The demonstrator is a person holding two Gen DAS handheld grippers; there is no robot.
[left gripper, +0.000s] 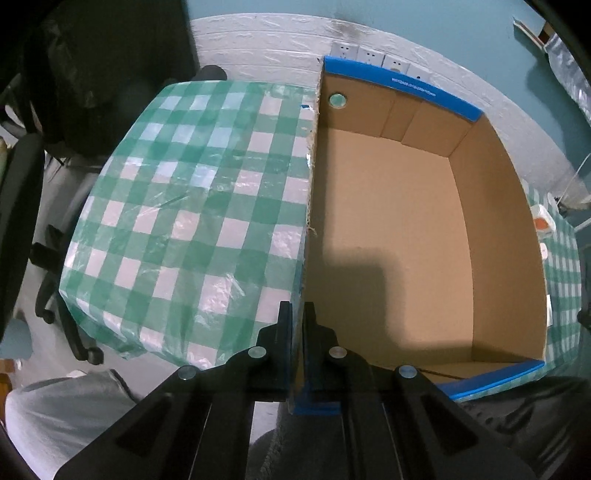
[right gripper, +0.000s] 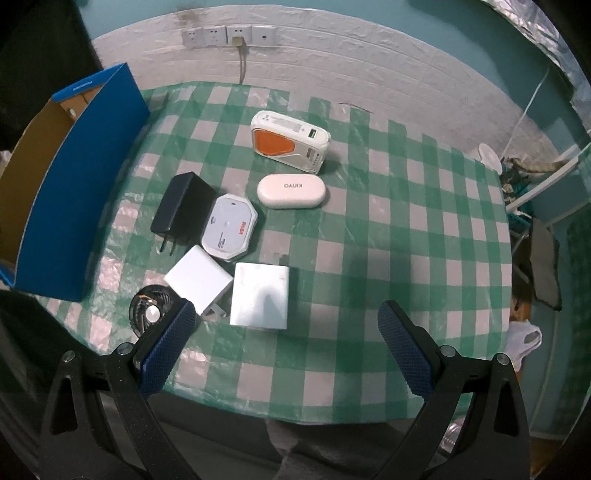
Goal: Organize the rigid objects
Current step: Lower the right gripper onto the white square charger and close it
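My left gripper [left gripper: 297,314] is shut on the left wall of an open cardboard box [left gripper: 388,229] with blue trim; nothing lies inside it. The box also shows at the left of the right wrist view [right gripper: 74,192]. My right gripper [right gripper: 286,314] is open and empty above the table's near edge. In front of it lie a white flat block [right gripper: 260,295], a white plug charger [right gripper: 197,278], a black round part [right gripper: 149,308], a black plug adapter [right gripper: 181,208], a white octagonal device [right gripper: 231,227], a white oval case [right gripper: 291,191] and a white-orange power bank [right gripper: 290,142].
A green-white checked cloth [left gripper: 177,206] covers the table. Office chairs [left gripper: 22,206] stand to its left. Wall sockets [right gripper: 229,35] with a hanging cable are behind the table. A glass panel and clutter [right gripper: 535,229] stand at the right edge.
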